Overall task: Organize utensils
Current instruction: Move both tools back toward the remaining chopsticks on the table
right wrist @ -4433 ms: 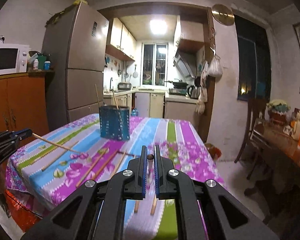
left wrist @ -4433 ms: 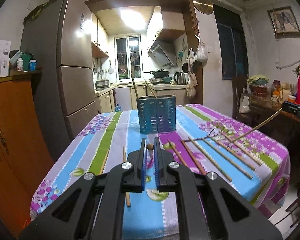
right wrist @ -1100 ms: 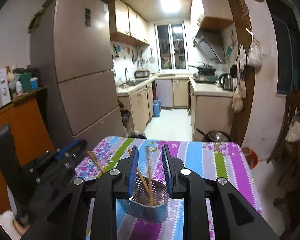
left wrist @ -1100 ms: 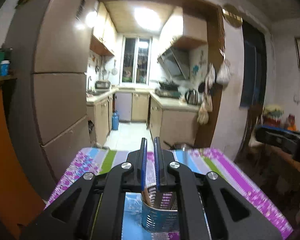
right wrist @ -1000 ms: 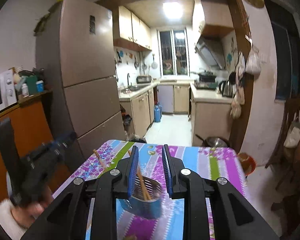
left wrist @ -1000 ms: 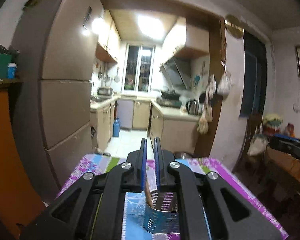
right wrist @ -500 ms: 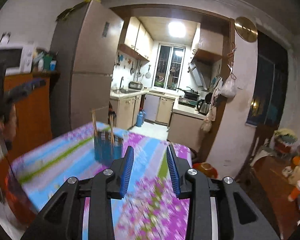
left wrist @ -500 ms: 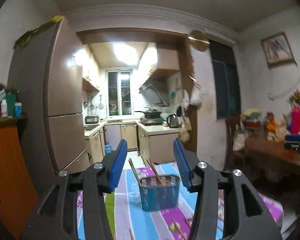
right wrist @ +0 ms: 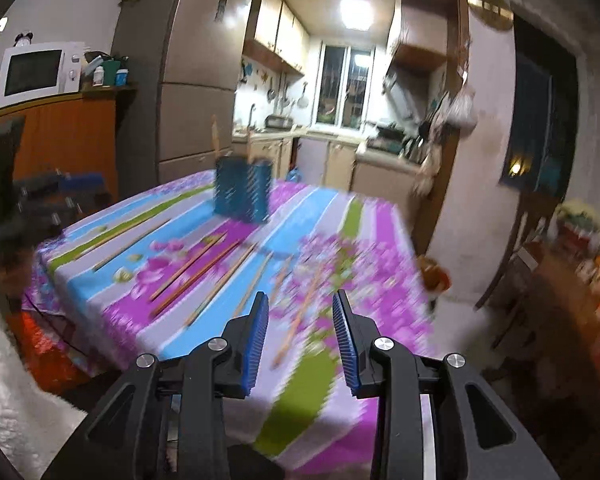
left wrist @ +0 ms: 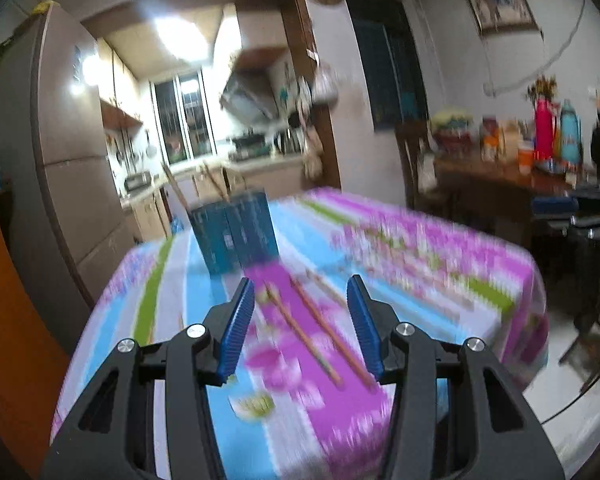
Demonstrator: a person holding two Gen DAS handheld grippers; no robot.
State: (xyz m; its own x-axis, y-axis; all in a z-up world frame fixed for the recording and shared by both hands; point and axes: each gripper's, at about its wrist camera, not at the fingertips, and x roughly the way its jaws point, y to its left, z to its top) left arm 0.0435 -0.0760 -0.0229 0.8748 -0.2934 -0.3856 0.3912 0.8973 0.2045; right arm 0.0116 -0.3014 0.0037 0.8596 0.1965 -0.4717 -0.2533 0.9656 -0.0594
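Left wrist view: left gripper (left wrist: 301,320) parted and empty at lower centre. Blue holder (left wrist: 236,232) at centre left on the tablecloth (left wrist: 440,264), a few chopsticks (left wrist: 176,196) already standing inside. Two loose chopsticks (left wrist: 320,328) lying just ahead.

Right wrist view: right gripper (right wrist: 300,338) parted, empty. Several more (right wrist: 204,264) scattered mid-frame. Roughly partway; most still to collect.

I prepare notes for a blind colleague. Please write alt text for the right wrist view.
The right gripper, jaws open and empty, points at loose chopsticks lying on a table with a striped floral tablecloth. A blue utensil holder with chopsticks stands farther back, a kitchen behind. The picture is motion-blurred.
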